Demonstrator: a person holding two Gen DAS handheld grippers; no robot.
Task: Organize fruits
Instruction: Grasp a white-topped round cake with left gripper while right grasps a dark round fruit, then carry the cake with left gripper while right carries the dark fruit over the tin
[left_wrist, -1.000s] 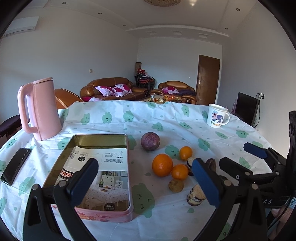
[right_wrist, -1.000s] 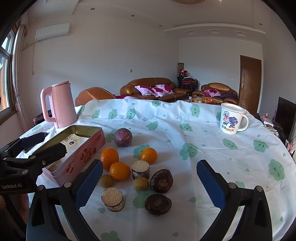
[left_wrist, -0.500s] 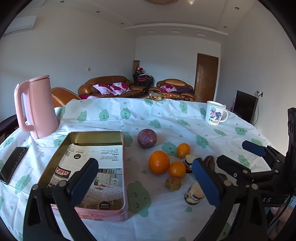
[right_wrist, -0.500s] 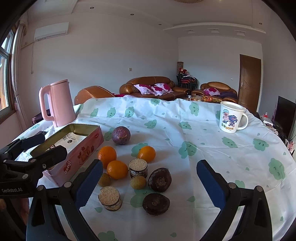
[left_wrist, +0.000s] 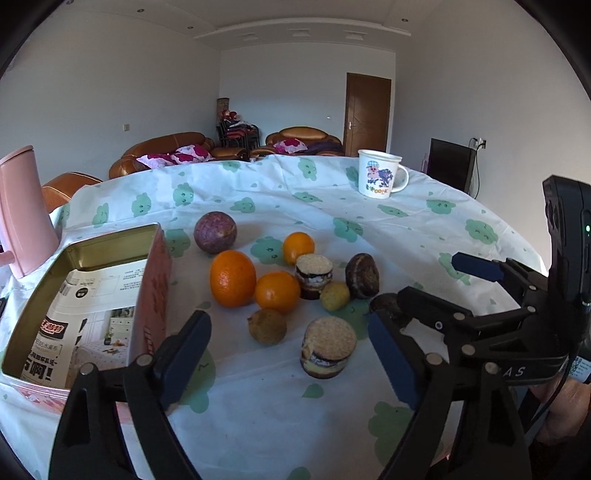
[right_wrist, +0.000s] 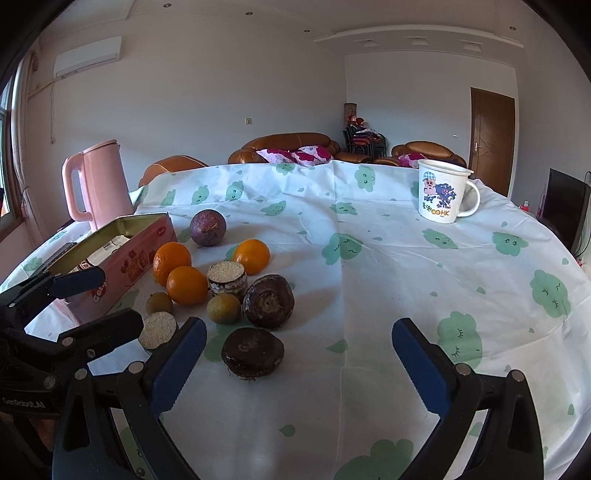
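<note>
Fruit lies loose on the tablecloth: a purple passion fruit (left_wrist: 215, 232) (right_wrist: 207, 227), three oranges (left_wrist: 232, 278) (right_wrist: 171, 261), two small brown-green fruits (left_wrist: 267, 326) (right_wrist: 223, 308), two dark brown round fruits (right_wrist: 268, 301) and two round sandwich cakes (left_wrist: 328, 347) (right_wrist: 227, 277). An open pink tin (left_wrist: 92, 306) (right_wrist: 125, 258) with a leaflet inside stands to their left. My left gripper (left_wrist: 288, 362) is open and empty, low over the near fruit. My right gripper (right_wrist: 295, 362) is open and empty, just right of the pile.
A pink kettle (right_wrist: 96, 184) stands behind the tin. A white cartoon mug (right_wrist: 443, 194) stands at the far right of the table. The right gripper shows at the right of the left wrist view (left_wrist: 476, 273).
Both grippers have moved forward and lower toward the fruit pile. The left one has also shifted right, off the tin. Both stay open.
</note>
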